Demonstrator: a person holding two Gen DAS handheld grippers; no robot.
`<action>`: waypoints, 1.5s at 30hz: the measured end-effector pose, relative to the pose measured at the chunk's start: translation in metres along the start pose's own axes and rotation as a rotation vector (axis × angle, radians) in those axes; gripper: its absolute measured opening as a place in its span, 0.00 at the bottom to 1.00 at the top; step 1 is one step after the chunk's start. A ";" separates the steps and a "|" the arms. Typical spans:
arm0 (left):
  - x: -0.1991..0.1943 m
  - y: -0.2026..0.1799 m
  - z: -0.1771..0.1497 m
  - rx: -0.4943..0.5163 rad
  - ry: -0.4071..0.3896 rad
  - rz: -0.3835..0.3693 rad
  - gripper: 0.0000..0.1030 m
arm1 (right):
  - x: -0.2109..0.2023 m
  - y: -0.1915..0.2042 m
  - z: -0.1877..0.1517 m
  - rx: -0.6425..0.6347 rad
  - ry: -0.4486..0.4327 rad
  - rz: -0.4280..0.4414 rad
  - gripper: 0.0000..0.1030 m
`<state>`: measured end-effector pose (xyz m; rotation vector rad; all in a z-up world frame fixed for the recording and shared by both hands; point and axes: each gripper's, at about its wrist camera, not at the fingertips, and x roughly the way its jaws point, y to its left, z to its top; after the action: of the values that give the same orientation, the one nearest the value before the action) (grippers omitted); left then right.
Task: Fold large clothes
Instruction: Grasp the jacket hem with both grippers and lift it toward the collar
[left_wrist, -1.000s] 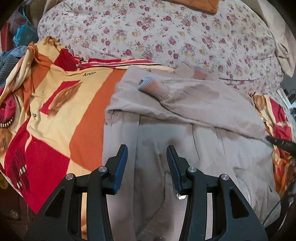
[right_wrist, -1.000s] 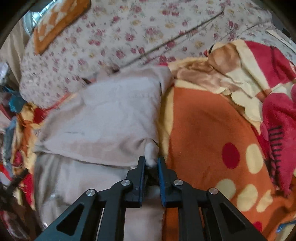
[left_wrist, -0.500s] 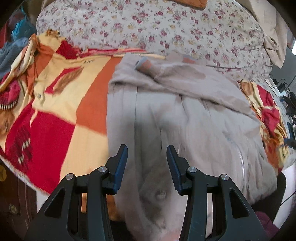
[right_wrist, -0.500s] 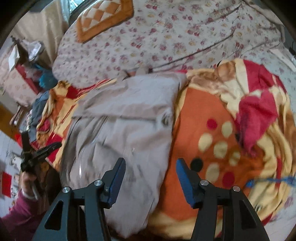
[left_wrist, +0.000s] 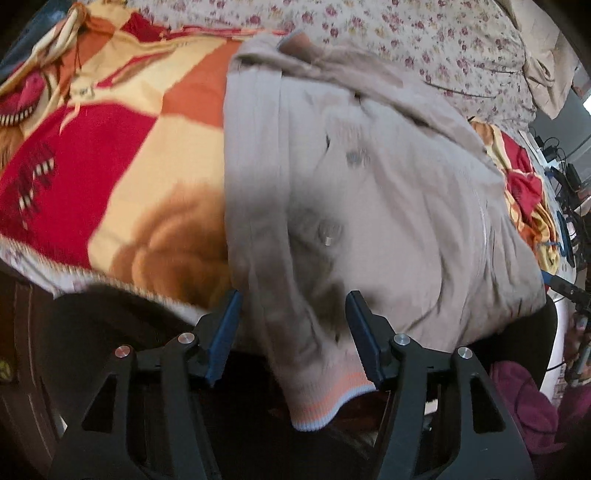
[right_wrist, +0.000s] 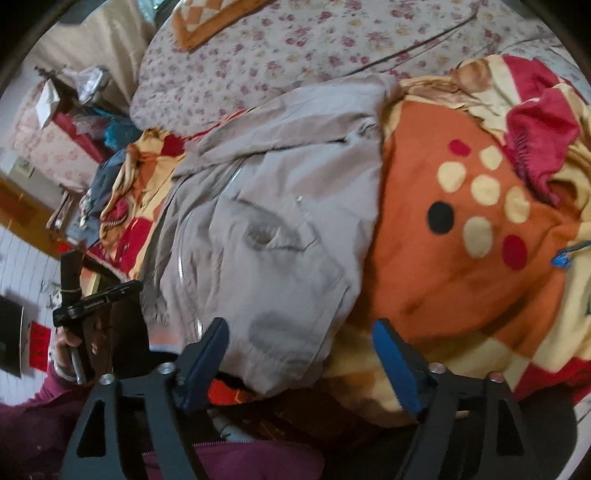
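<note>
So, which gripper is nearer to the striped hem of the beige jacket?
Left. The left gripper hovers just over the striped hem, jaws opening, cloth between them but not pinched. The right gripper is over the jacket's other bottom corner, jaws opening, empty.

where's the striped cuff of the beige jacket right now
In the left wrist view the striped cuff hangs off the bed's near edge, low centre, below the beige jacket, right of the patterned blanket.

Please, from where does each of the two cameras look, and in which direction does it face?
Left wrist: on the left gripper, looking steeply down at the beige jacket's striped hem at the bed edge; its opening jaws straddle the hem without pressing.
Right wrist: on the right gripper, facing down across the jacket and orange blanket; jaws opening, nothing held; a maroon sleeve shows.
Shared: jacket, blanket, floral bedcover.
</note>
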<state>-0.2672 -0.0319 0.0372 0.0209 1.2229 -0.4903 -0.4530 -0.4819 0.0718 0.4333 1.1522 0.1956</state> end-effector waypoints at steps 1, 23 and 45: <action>0.002 0.002 -0.005 -0.009 0.010 -0.005 0.57 | 0.002 0.002 -0.003 -0.012 0.004 0.012 0.79; 0.034 -0.018 -0.037 0.072 0.125 -0.071 0.60 | 0.040 0.053 -0.047 -0.316 0.155 0.282 0.72; 0.047 -0.007 -0.034 -0.003 0.131 -0.059 0.60 | 0.045 0.043 -0.040 -0.243 0.044 0.200 0.36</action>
<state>-0.2879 -0.0451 -0.0158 0.0147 1.3555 -0.5453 -0.4683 -0.4174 0.0387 0.3292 1.1117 0.5159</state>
